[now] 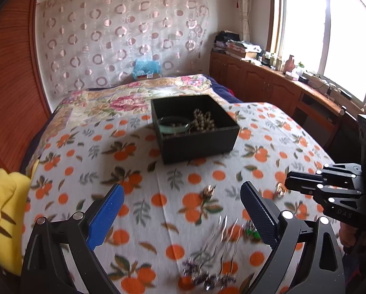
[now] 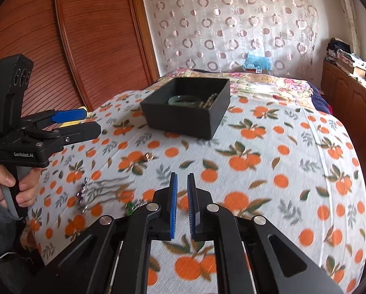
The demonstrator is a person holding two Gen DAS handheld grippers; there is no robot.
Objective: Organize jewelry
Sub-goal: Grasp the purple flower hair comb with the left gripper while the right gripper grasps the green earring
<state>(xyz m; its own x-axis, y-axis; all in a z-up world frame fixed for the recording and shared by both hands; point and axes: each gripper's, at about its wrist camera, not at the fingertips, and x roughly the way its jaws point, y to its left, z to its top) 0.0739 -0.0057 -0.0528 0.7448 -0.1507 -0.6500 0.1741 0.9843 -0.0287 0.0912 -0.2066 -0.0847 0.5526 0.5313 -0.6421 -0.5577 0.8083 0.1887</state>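
Black box (image 1: pixel 195 132) on bed w/ orange-print sheet (image 1: pixel 138 171), holding green bangle (image 1: pixel 174 125) & bead string (image 1: pixel 203 120). Loose on sheet nearer cams: silver hairpins (image 1: pixel 222 235), purple-bead piece (image 1: pixel 202 274), green-stone item (image 1: pixel 253 232), small gold pc (image 1: pixel 208 191), ring (image 1: pixel 280 189) by right tool tips. Left gripper (image 1: pixel 180 208) fingers spread wide, nothing gripped; right gripper (image 2: pixel 181 205) fingers released, narrow gap, empty, over bare sheet.
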